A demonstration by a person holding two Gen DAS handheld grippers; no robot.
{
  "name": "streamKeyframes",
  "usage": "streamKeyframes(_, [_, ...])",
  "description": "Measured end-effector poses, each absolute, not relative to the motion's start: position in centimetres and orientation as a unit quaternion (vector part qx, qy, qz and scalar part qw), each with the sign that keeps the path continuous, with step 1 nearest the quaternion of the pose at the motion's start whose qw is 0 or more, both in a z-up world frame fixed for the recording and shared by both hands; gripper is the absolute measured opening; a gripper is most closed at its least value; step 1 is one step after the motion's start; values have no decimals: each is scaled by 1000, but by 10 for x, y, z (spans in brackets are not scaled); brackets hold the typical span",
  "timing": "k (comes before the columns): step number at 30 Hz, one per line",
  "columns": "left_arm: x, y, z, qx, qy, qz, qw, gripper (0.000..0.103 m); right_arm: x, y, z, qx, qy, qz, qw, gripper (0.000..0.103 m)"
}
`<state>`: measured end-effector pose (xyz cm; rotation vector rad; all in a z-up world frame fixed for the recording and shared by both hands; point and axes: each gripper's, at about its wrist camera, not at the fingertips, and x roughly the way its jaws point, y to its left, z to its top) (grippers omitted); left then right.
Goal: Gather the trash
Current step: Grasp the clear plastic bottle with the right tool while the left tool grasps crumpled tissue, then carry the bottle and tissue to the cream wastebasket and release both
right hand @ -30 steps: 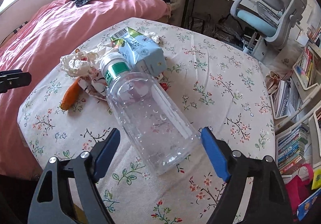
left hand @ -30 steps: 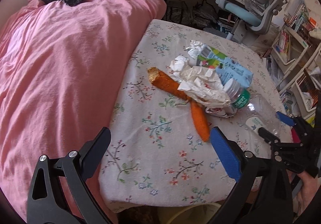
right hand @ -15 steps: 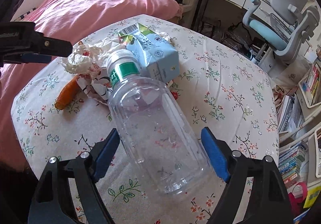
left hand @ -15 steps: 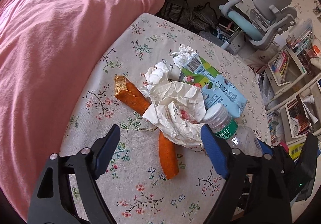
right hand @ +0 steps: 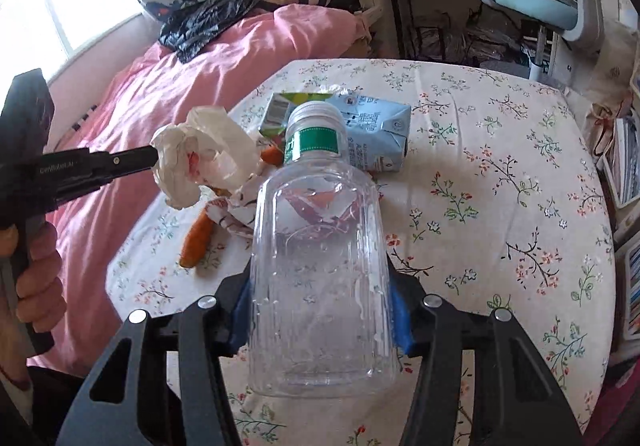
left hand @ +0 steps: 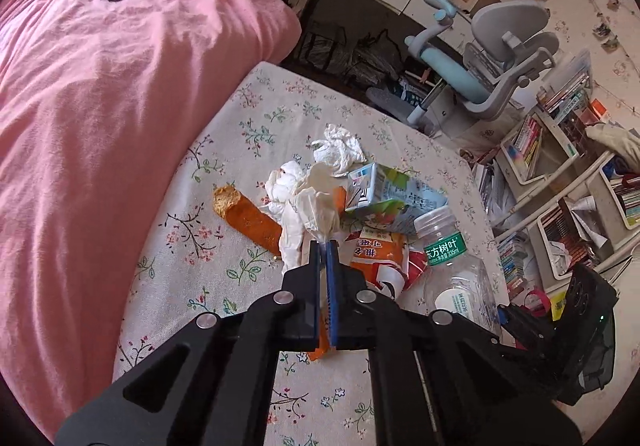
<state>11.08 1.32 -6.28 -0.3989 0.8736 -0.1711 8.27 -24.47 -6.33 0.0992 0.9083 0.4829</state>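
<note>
A: Looking at the two grips first: the left gripper has its fingers pinched narrow on a corner of the crumpled tissue, which hangs off the tips above the pile. The right gripper clamps the clear bottle across its belly.

B: Which way does the bottle lie?

A: Long axis straight ahead along the fingers, cap pointing away toward the milk carton, base toward the wrist.

B: And what remains on the surface?

A: The carton, an orange wrapper, carrot pieces and a second tissue wad, all clustered just left of the bottle. The left gripper is the nearer one to them.

B: Room to move?

A: The right half of the cloth is bare; the pink bed butts against the left edge. I see no bin in either view, so I'd judge both loads must lift clear and travel off the surface
</note>
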Motion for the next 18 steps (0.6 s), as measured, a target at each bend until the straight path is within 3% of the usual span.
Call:
streamKeyframes(10, [57, 26, -48, -190, 392, -109, 893, 3, 29, -239, -39, 70, 412, 257, 871, 54])
streamKeyframes(18, [-20, 29, -36, -170, 374, -122, 904, 3, -75, -220, -55, 53, 435, 293, 850, 54])
